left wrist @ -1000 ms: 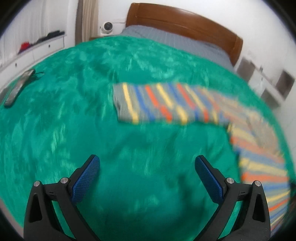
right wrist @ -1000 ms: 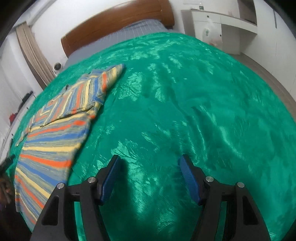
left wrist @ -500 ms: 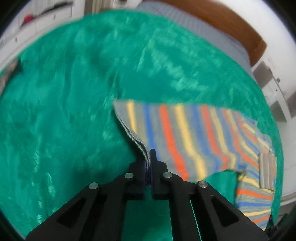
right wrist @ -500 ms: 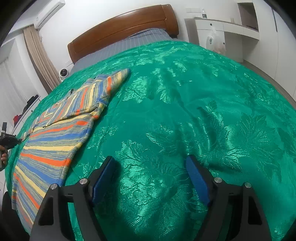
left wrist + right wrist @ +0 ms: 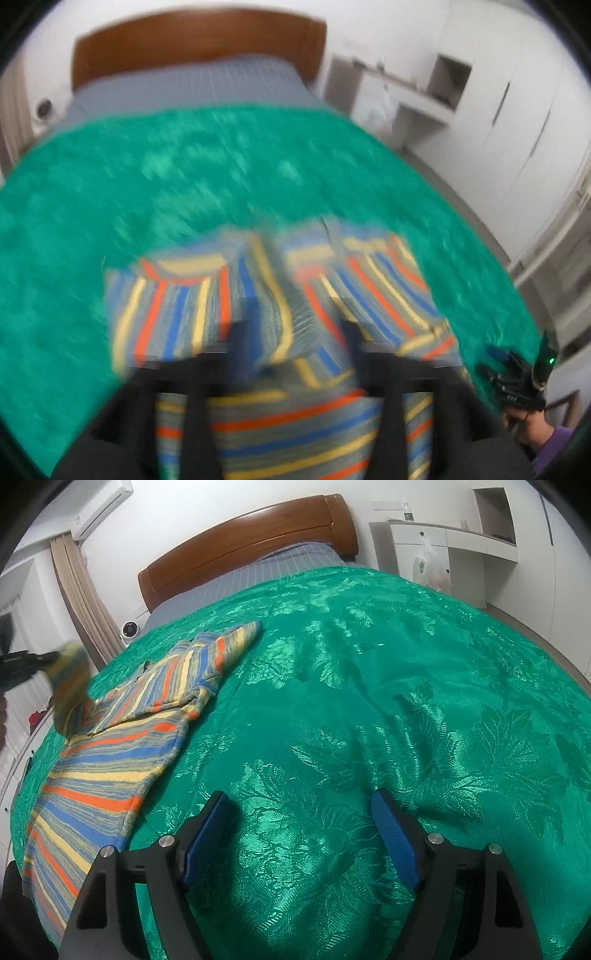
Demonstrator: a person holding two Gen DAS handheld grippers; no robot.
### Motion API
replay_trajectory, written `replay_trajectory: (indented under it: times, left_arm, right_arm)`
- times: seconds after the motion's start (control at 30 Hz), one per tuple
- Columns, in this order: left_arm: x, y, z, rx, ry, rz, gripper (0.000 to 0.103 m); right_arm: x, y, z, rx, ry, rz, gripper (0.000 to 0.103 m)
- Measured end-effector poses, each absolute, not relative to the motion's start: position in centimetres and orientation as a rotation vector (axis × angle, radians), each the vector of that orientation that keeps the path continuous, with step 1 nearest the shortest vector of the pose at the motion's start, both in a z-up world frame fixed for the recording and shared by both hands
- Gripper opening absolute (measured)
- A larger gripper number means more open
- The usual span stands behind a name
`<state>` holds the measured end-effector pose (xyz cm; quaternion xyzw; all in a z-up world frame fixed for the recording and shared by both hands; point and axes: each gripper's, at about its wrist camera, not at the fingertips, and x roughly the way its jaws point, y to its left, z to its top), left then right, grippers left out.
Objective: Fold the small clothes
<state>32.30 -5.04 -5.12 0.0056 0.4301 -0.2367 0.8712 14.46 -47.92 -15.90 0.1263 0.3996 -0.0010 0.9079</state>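
A small striped knit sweater [image 5: 122,738], grey with orange, yellow and blue stripes, lies on the green bedspread [image 5: 369,701]. In the blurred left wrist view the sweater [image 5: 258,302] fills the lower middle. My left gripper [image 5: 295,343] is over it with its jaws apart, and a fold of the sleeve lies between the fingers. In the right wrist view the left gripper [image 5: 40,661] shows at the far left with sleeve fabric hanging by it. My right gripper [image 5: 299,834] is open and empty above bare bedspread, to the right of the sweater.
A wooden headboard [image 5: 247,542] and grey sheet are at the far end of the bed. White cabinets [image 5: 461,554] stand on the right, a curtain [image 5: 85,602] on the left. The right gripper and the person's hand show at the lower right of the left wrist view [image 5: 517,376].
My left gripper, shut on the sleeve edge half a second ago, has swung the sleeve over the sweater's body and its jaws have come apart. My right gripper stayed open and shifted slightly.
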Motion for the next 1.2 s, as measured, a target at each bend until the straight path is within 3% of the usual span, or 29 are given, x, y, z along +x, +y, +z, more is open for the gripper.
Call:
replay_trajectory:
  times: [0.17, 0.27, 0.5, 0.6, 1.2]
  left_arm:
    - [28.9, -1.5, -8.3, -0.021, 0.938, -0.436, 0.083]
    - [27.0, 5.1, -8.7, -0.007, 0.888, -0.279, 0.100]
    - [29.2, 17.2, -13.5, 0.035, 0.881, 0.070, 0.101]
    - [30.7, 18.4, -17.5, 0.050, 0.950, 0.105, 0.103]
    - [30.0, 19.0, -17.7, -0.022, 0.904, 0.088, 0.103]
  right_arm:
    - [14.3, -48.1, -15.9, 0.268, 0.818, 0.003, 0.079]
    - [14.2, -48.1, -16.0, 0.269, 0.809, 0.006, 0.079]
    - [14.2, -48.0, -16.1, 0.261, 0.807, 0.003, 0.079]
    - [14.3, -47.9, -16.0, 0.254, 0.812, -0.001, 0.079]
    - [14.6, -47.4, -16.1, 0.227, 0.818, -0.014, 0.080]
